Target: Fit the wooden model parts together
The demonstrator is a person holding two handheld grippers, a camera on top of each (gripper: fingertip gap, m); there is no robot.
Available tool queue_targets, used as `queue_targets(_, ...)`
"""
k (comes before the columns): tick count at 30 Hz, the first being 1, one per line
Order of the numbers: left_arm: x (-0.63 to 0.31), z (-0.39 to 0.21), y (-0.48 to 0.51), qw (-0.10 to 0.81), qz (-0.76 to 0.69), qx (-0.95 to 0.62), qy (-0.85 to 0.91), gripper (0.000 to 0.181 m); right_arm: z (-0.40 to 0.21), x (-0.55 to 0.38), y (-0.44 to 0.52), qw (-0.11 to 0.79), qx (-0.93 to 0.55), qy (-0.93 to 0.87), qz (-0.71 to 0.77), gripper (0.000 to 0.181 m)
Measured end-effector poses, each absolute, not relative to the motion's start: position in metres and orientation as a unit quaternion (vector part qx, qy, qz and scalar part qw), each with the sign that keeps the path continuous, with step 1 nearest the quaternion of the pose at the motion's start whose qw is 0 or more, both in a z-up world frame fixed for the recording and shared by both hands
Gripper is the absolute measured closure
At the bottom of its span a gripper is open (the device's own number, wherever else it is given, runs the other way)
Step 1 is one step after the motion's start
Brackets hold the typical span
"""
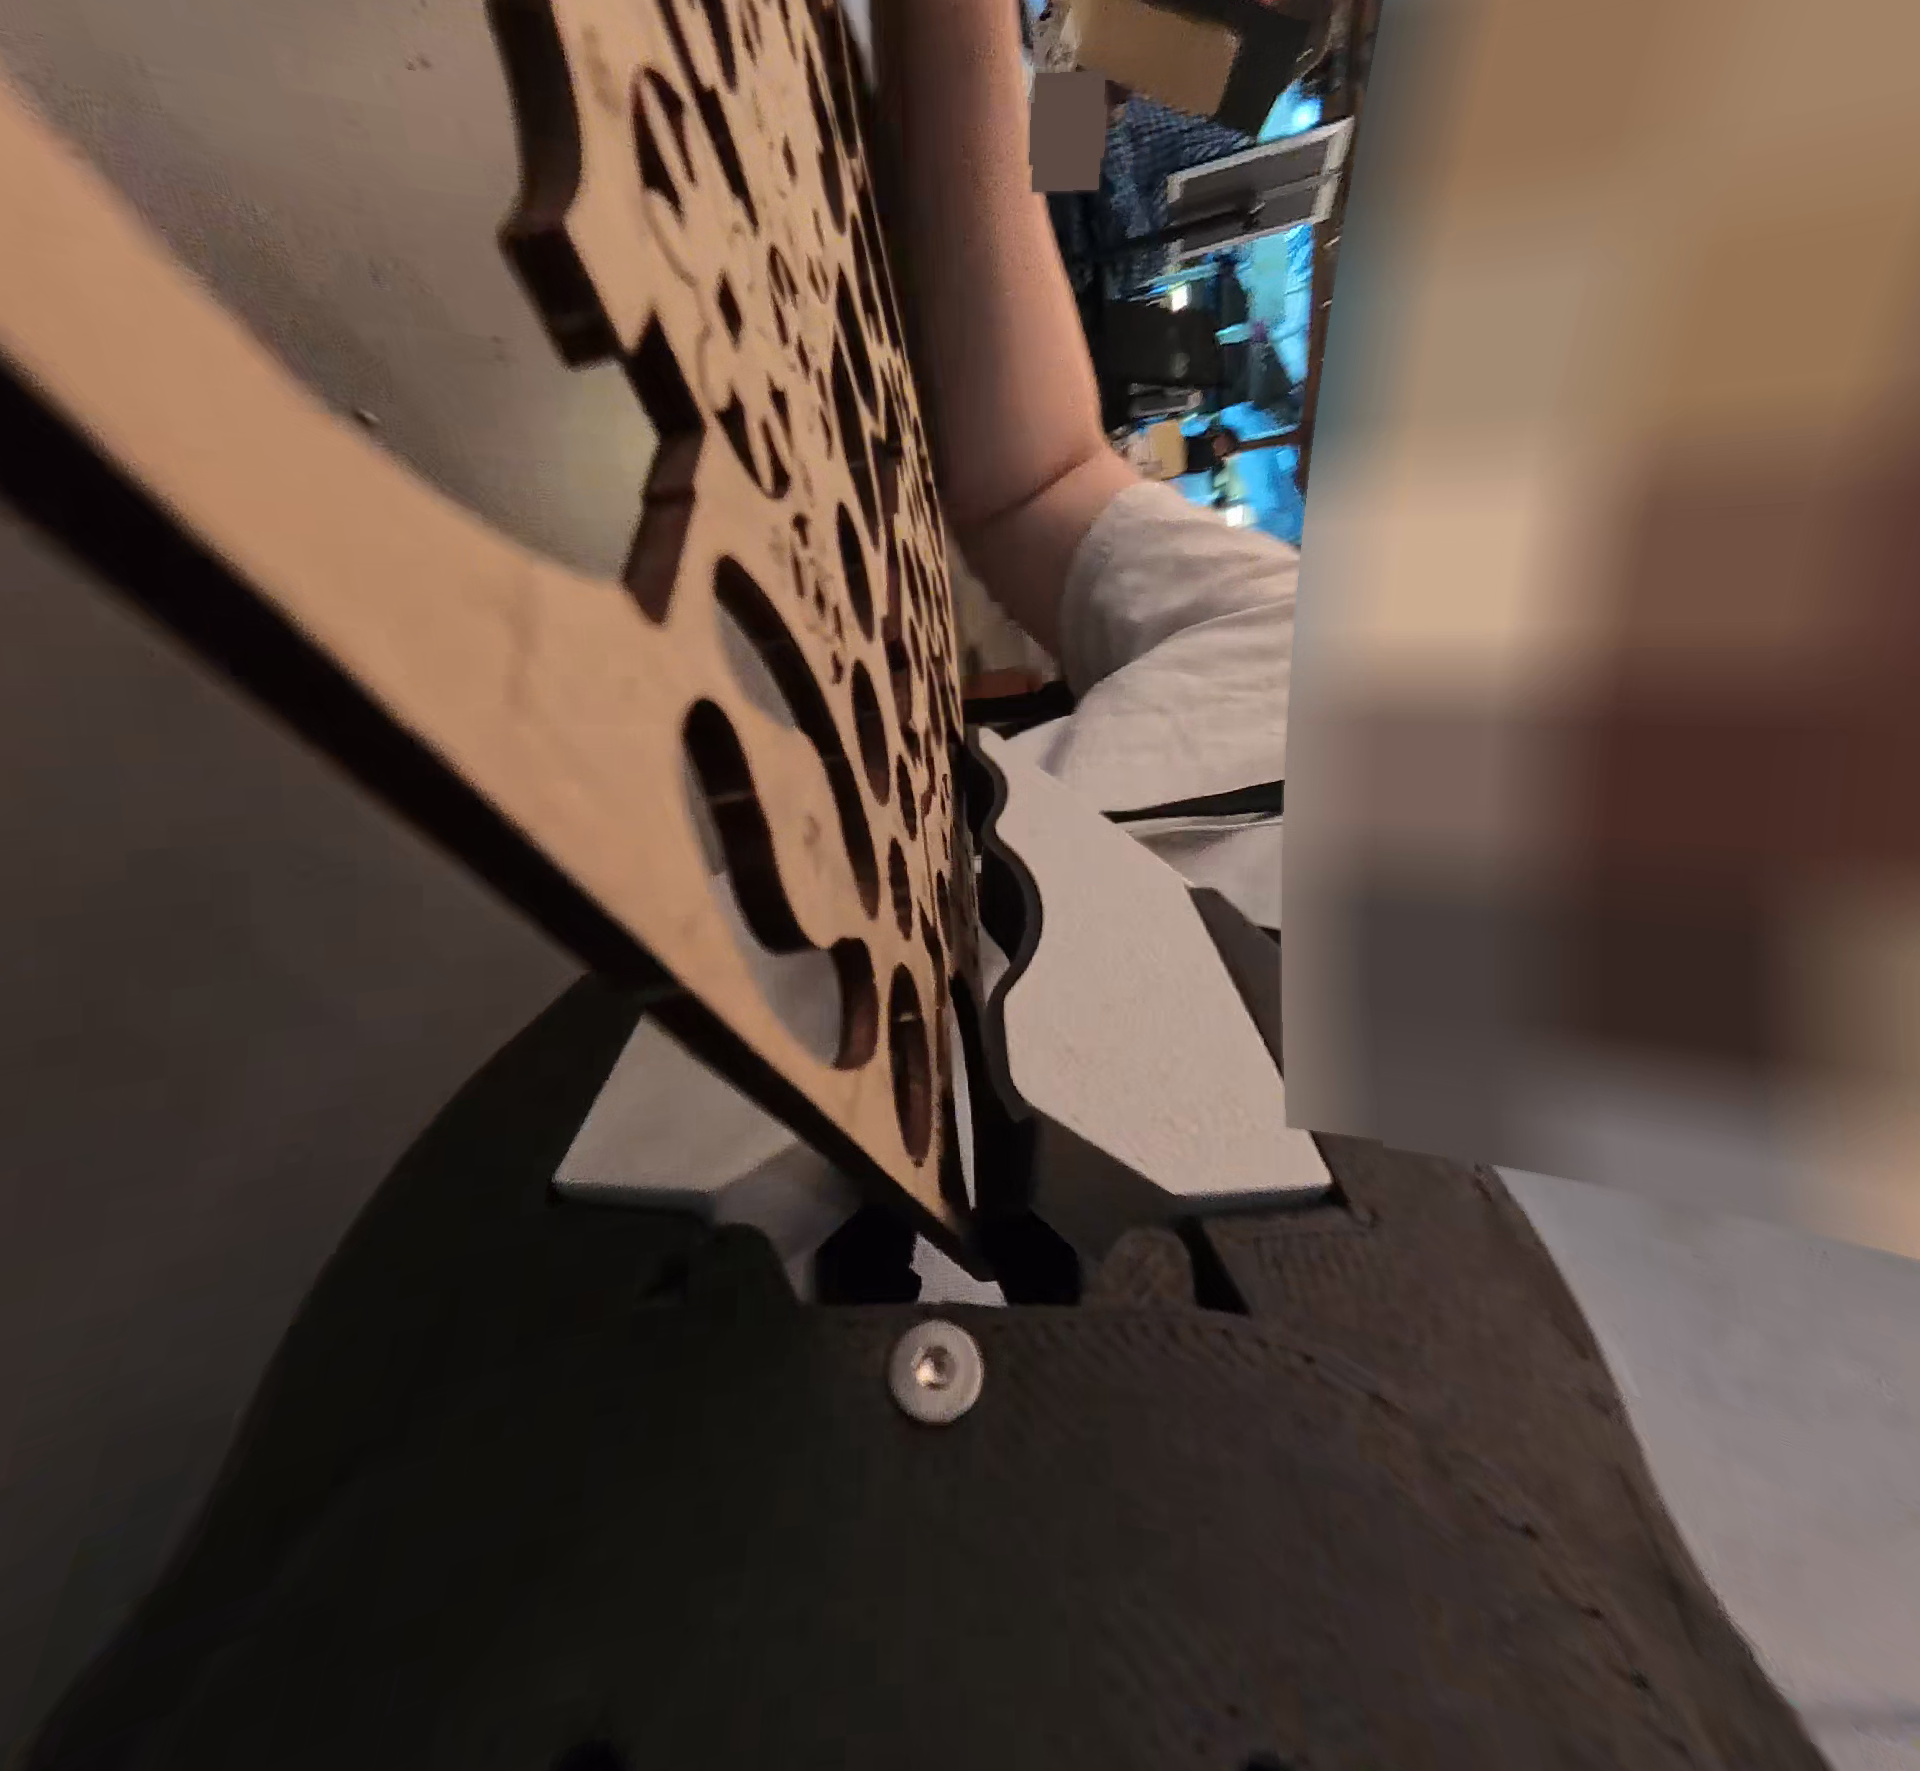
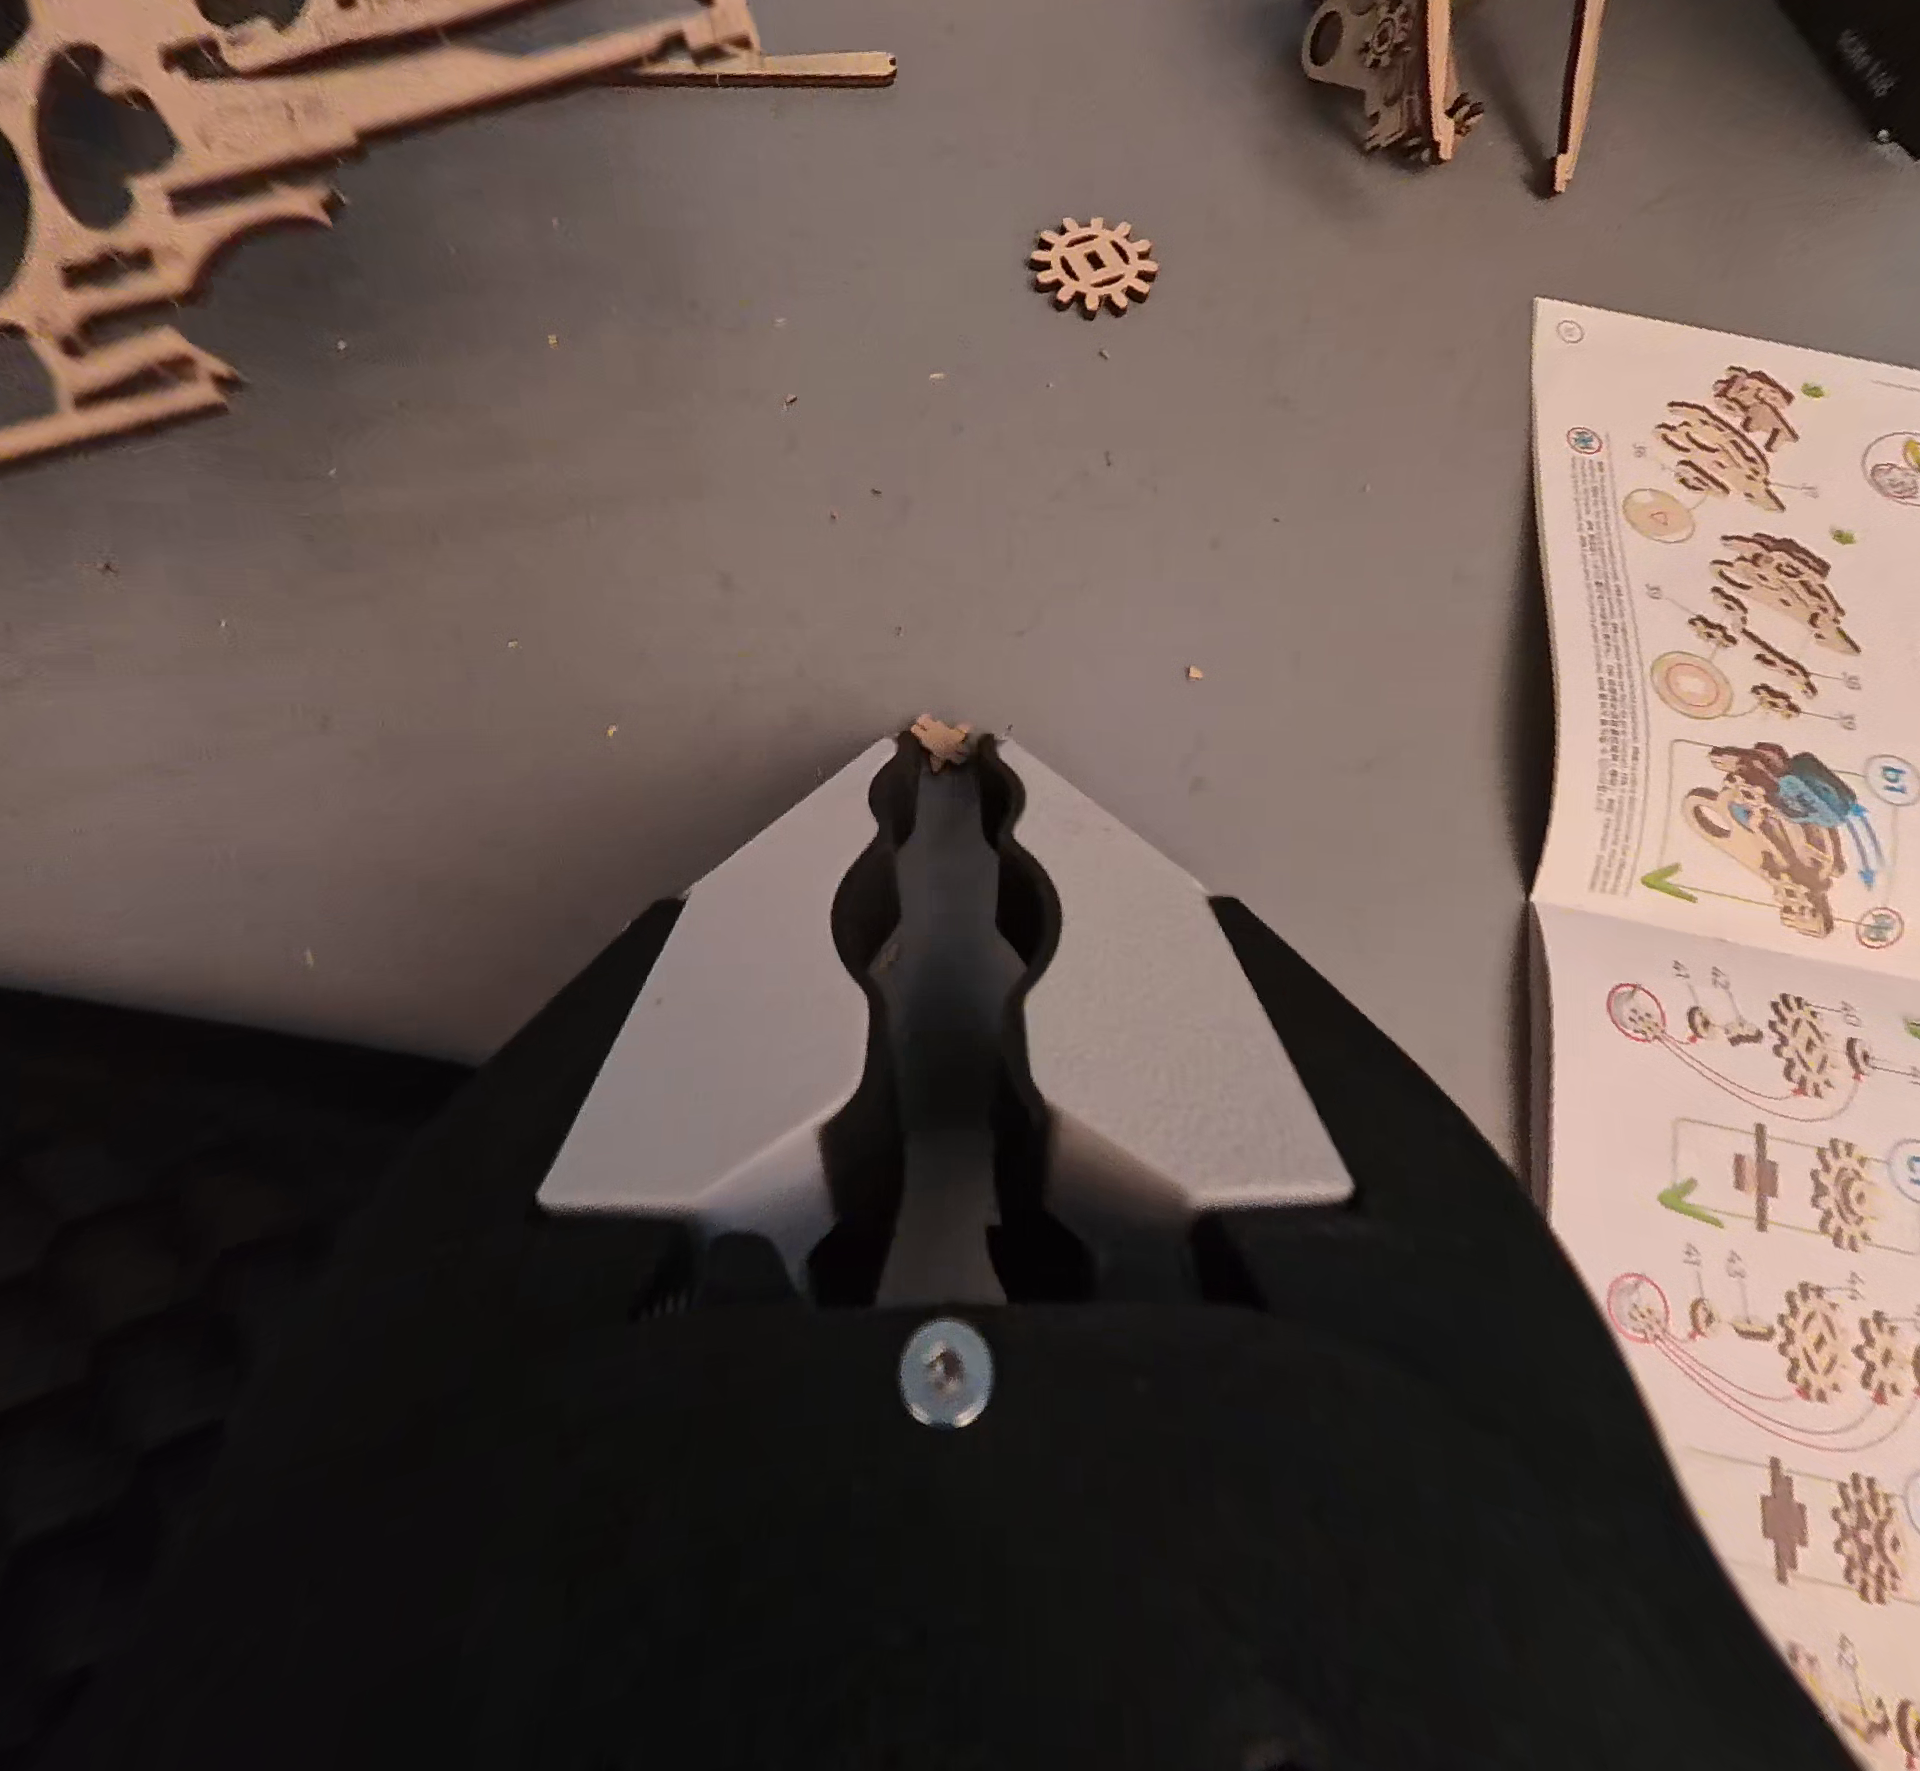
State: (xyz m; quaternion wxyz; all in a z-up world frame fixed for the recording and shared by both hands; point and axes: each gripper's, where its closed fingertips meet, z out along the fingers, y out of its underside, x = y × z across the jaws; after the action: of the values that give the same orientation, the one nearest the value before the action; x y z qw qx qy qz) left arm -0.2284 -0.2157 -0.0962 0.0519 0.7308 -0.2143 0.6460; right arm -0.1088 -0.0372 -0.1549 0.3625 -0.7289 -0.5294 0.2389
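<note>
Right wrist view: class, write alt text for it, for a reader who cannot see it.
The right gripper pinches a tiny wooden piece at its tips above a grey table. Ahead lies a loose wooden gear, with a punched-out wooden sheet at upper left, a part-built wooden model at upper right and an open instruction booklet on the right.

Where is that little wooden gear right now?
In the right wrist view, the wooden gear lies flat on the grey table, ahead of the right gripper, between the cut-out sheet and the half-built model.
</note>
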Motion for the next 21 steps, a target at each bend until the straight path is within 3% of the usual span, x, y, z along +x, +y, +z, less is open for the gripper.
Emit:
queue_targets(1, -0.227, -0.103, -0.216, 0.046, 0.628, 0.741, -0.233, 0.180, -0.154, -0.108, -0.038, 0.368, -0.727, -0.530, 0.234, 0.162)
queue_targets(3, -0.224, -0.111, -0.214, 0.027, 0.595, 0.756, -0.272, 0.180, -0.148, -0.106, -0.039, 0.391, -0.721, -0.523, 0.230, 0.150)
queue_targets(9, -0.211, -0.103, -0.195, -0.016, 0.584, 0.763, -0.276, 0.181, -0.096, -0.114, -0.059, 0.453, -0.690, -0.460, 0.329, 0.150)
queue_targets(13, -0.203, -0.094, -0.192, -0.020, 0.605, 0.751, -0.263, 0.181, -0.065, -0.138, -0.082, 0.365, -0.682, -0.353, 0.527, 0.135)
queue_targets(17, -0.198, -0.087, -0.192, -0.026, 0.625, 0.737, -0.256, 0.181, -0.070, -0.148, -0.099, 0.240, -0.690, -0.295, 0.616, 0.124)
queue_targets(19, -0.195, -0.084, -0.192, -0.026, 0.635, 0.728, -0.256, 0.181, -0.077, -0.153, -0.111, 0.167, -0.691, -0.275, 0.648, 0.130)
queue_targets(20, -0.194, -0.083, -0.192, -0.026, 0.638, 0.725, -0.257, 0.178, -0.078, -0.155, -0.119, 0.135, -0.681, -0.276, 0.665, 0.167)
queue_targets(21, -0.194, -0.086, -0.190, -0.030, 0.634, 0.729, -0.257, 0.171, -0.078, -0.156, -0.124, 0.113, -0.670, -0.270, 0.682, 0.179)
